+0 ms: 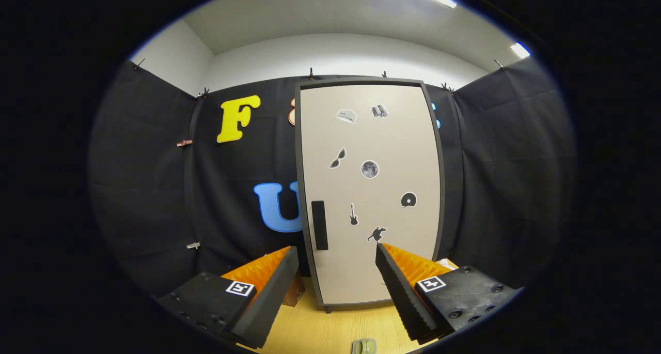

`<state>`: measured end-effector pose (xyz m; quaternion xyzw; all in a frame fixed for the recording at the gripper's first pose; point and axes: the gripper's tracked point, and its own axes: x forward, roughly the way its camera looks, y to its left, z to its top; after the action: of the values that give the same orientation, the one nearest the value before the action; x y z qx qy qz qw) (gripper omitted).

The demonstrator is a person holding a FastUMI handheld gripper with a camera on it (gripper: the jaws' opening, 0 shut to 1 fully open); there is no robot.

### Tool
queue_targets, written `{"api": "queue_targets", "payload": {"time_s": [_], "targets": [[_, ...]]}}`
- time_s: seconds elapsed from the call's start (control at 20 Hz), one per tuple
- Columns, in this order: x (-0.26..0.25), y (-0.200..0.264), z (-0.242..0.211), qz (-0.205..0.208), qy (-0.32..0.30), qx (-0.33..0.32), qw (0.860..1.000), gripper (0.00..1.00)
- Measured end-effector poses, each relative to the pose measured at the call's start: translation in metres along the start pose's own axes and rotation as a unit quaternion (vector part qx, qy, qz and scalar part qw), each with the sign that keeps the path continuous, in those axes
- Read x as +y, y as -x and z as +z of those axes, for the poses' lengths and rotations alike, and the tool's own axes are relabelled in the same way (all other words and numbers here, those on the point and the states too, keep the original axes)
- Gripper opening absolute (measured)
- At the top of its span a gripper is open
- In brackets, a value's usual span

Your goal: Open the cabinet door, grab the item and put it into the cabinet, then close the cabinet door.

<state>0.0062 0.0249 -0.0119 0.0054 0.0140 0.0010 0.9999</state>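
Cabinet (pixel 369 188) stands upright on wooden tabletop (pixel 320 333), door shut, handle (pixel 319 225) by its left edge. Gripper (pixel 336 256) spread wide w/ nothing between fingers, facing door; small pale green item (pixel 364 346) lies between them.

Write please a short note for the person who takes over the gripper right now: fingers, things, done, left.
Gripper: open, holds nothing, fingers spread, pointing at the cabinet.
Cabinet: stands on the table beyond the fingers; door shut, with stickers. Handle is the dark strip near the door's left edge.
Item: small pale thing on the table, low between the fingers; too little of it shows to tell what it is.
Done: nothing yet.
Left: open door, grab item, put it in, close door.
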Motion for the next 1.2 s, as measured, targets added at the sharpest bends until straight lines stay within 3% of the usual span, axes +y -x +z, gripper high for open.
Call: {"api": "queue_targets", "payload": {"time_s": [0.45, 0.65, 1.2], "targets": [[0.017, -0.038, -0.014, 0.019, 0.000, 0.010, 1.000, 0.98], [0.015, -0.083, -0.019, 0.037, 0.002, 0.006, 0.999, 0.98], [0.023, -0.208, -0.053, 0.037, 0.005, 0.017, 0.999, 0.98]]}}
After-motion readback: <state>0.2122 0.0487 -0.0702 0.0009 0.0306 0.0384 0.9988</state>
